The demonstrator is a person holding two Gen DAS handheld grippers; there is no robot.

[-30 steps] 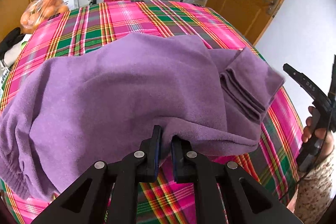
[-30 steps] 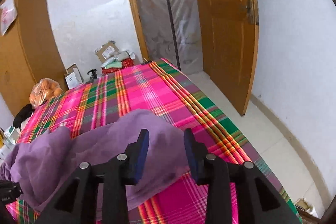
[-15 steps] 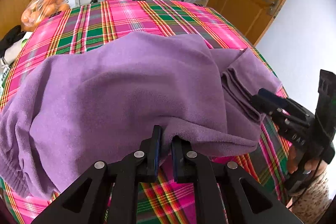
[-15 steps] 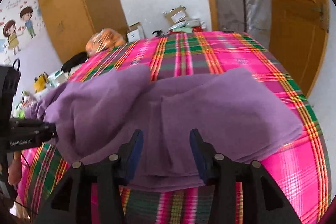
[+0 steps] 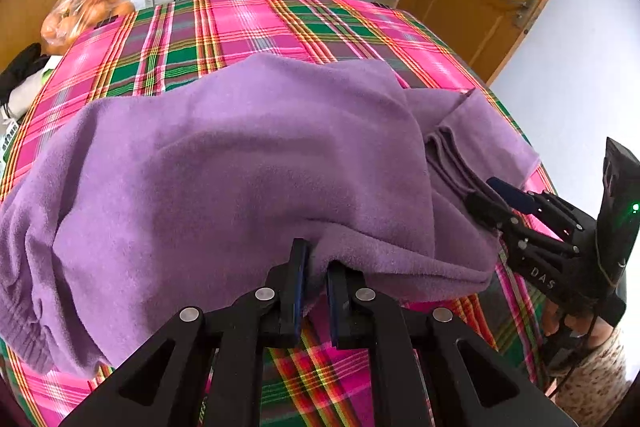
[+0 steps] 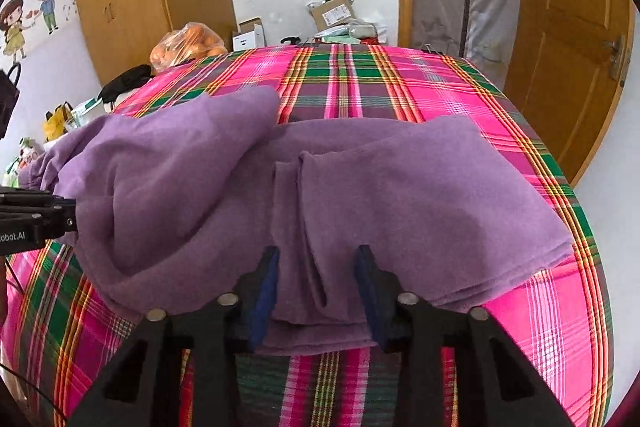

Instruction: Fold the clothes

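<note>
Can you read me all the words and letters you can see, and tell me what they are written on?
"DAS": on the black body of the right gripper, seen from the left wrist.
"obot.AI": on the side of the left gripper, cut off by the picture's edge.
Label on the cardboard box by the far wall: too small to read.
Print on the white box: too blurred to read.

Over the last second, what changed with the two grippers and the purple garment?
The right gripper swung in from beside the bed and now stands open astride the purple garment's folded near edge, not yet closed. The left gripper stayed clamped on its fold; the garment barely shifted.
</note>
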